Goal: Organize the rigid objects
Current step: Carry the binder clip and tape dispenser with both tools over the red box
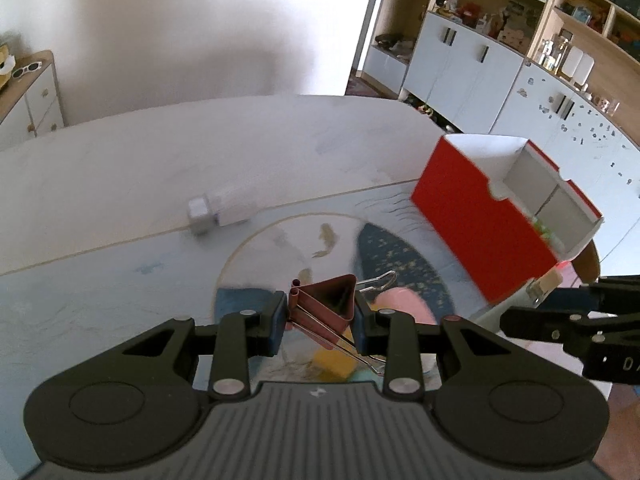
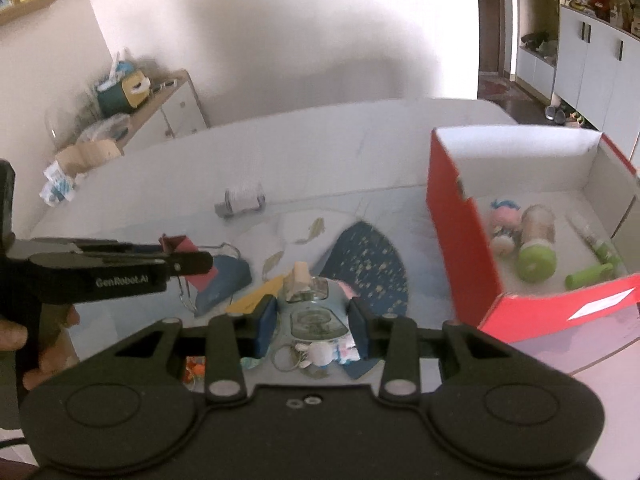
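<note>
Left claw point(image 1: 320, 320) is clamped on a maroon binder clip point(image 1: 328, 300) above the worktop point(image 1: 120, 176). Right claw point(image 2: 313, 322) grips a small corked bottle point(image 2: 310, 304) beside the red box point(image 2: 460, 240).

In the right wrist view, "GenRobot.AI" is printed in pale letters on the black side of the left gripper point(image 2: 188, 262), at the near left. In the left wrist view, the right gripper point(image 1: 532, 304) at the near right shows only "DA", cut off by the frame edge.
</note>
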